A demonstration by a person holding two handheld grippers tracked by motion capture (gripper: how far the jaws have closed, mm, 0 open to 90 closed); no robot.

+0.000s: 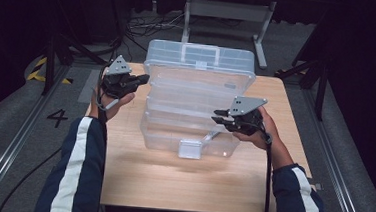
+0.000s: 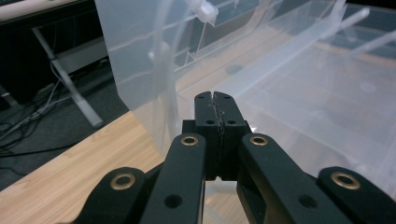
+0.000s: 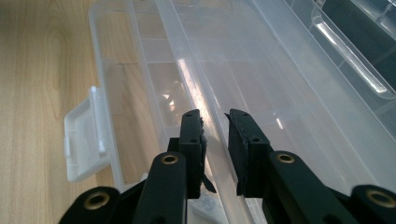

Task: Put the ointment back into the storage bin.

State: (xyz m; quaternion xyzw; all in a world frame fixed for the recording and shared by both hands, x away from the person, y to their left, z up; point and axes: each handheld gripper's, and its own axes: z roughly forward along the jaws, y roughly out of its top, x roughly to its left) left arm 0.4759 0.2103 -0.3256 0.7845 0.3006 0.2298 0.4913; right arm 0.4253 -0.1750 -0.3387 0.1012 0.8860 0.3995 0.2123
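Observation:
A clear plastic tiered organiser box point(image 1: 197, 94) stands open on the wooden table point(image 1: 171, 180), its trays fanned out in steps and its lid point(image 1: 199, 56) tilted up at the back. A white latch point(image 1: 190, 149) hangs at its front. My left gripper point(image 1: 145, 78) is at the box's upper left corner. Its jaws are pressed shut in the left gripper view point(image 2: 215, 96), with nothing visible between them, beside the raised lid edge point(image 2: 161, 70). My right gripper point(image 1: 216, 116) is at the box's right side, open. A tray rim point(image 3: 196, 93) runs between its jaws point(image 3: 215, 116).
The latch point(image 3: 86, 140) lies to the left of the right gripper's jaws. Bare tabletop lies in front of the box. Behind the table, a grey metal stand point(image 1: 227, 11) and loose cables point(image 1: 146, 25) are on the floor. A painted 4 point(image 1: 57, 118) marks the floor at left.

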